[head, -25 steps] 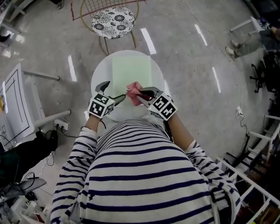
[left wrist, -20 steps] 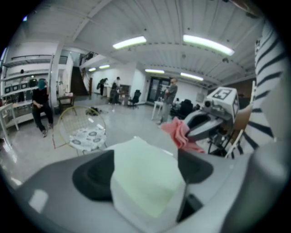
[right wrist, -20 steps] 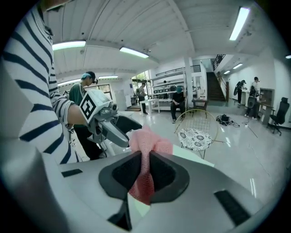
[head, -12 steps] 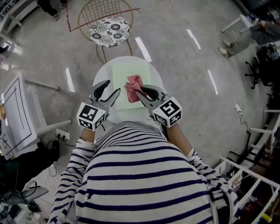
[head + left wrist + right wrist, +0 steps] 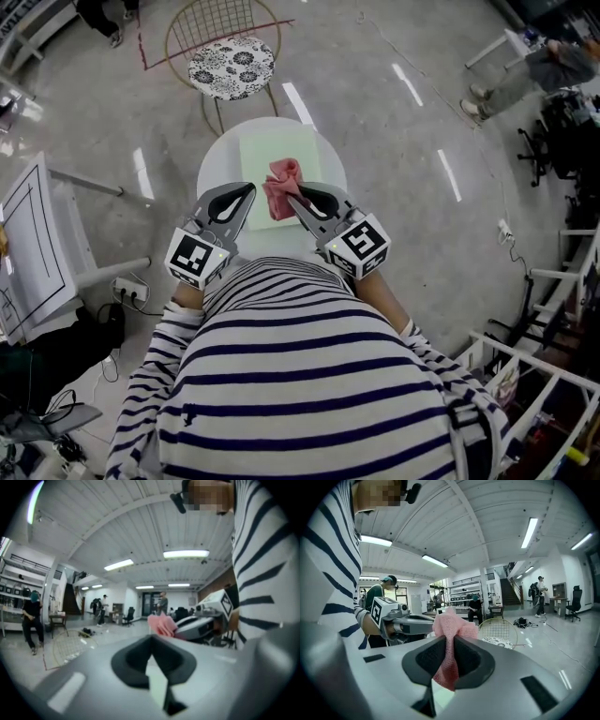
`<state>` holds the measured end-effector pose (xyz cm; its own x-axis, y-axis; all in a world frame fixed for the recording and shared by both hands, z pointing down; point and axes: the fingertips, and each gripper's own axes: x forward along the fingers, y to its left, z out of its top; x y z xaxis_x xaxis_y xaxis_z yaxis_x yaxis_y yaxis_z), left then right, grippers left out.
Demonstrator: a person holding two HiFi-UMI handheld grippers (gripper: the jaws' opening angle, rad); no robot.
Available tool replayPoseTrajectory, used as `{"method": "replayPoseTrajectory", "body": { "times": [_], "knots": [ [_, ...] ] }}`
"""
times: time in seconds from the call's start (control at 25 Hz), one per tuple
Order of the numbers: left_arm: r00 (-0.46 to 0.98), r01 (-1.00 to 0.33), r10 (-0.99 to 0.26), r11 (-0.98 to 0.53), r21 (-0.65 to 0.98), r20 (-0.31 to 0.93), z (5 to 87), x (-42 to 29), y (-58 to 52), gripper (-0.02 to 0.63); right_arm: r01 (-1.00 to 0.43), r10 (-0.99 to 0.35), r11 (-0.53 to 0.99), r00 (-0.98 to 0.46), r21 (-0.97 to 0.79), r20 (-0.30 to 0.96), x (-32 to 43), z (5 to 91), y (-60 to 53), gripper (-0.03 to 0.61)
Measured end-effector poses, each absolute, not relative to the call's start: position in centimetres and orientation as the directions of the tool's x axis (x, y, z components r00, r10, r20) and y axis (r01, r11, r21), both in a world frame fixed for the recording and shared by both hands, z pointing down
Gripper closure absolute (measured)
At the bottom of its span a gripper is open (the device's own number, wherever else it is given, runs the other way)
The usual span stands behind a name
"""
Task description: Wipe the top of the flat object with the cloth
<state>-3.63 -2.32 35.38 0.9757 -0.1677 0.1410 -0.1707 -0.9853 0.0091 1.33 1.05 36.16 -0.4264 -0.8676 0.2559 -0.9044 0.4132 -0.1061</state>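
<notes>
A pale green flat sheet (image 5: pixel 267 155) lies on the small round white table (image 5: pixel 214 164). Over its near edge hangs a crumpled pink cloth (image 5: pixel 282 185), and my right gripper (image 5: pixel 292 200) is shut on it. In the right gripper view the cloth (image 5: pixel 451 625) bunches up between the dark pads and sticks out above them, with the right gripper (image 5: pixel 449 641) tilted upward. My left gripper (image 5: pixel 247 191) is beside it on the left, shut with nothing between its jaws. The left gripper view shows the left gripper (image 5: pixel 151 641) shut, with the cloth (image 5: pixel 161 624) off to its right.
A wire chair with a floral seat (image 5: pixel 230 67) stands just beyond the table. A white rack (image 5: pixel 33 239) is on the floor to the left, and metal shelving (image 5: pixel 553 366) to the lower right. People stand and sit far off in the room.
The left gripper's jaws have gone from wide open to shut, empty. The right gripper still grips the pink cloth, now slightly farther over the green sheet.
</notes>
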Motion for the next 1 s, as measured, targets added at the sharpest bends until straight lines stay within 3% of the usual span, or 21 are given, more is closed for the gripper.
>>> {"method": "replayPoseTrajectory", "body": {
  "times": [1.0],
  "knots": [
    [0.986,-0.135,-0.130,-0.990,0.044,0.105,34.7,-3.6,-1.3,0.606,-0.903,-0.859,0.427,-0.421,-0.047,0.292,0.7,35.6,1.0,0.529]
  ]
}}
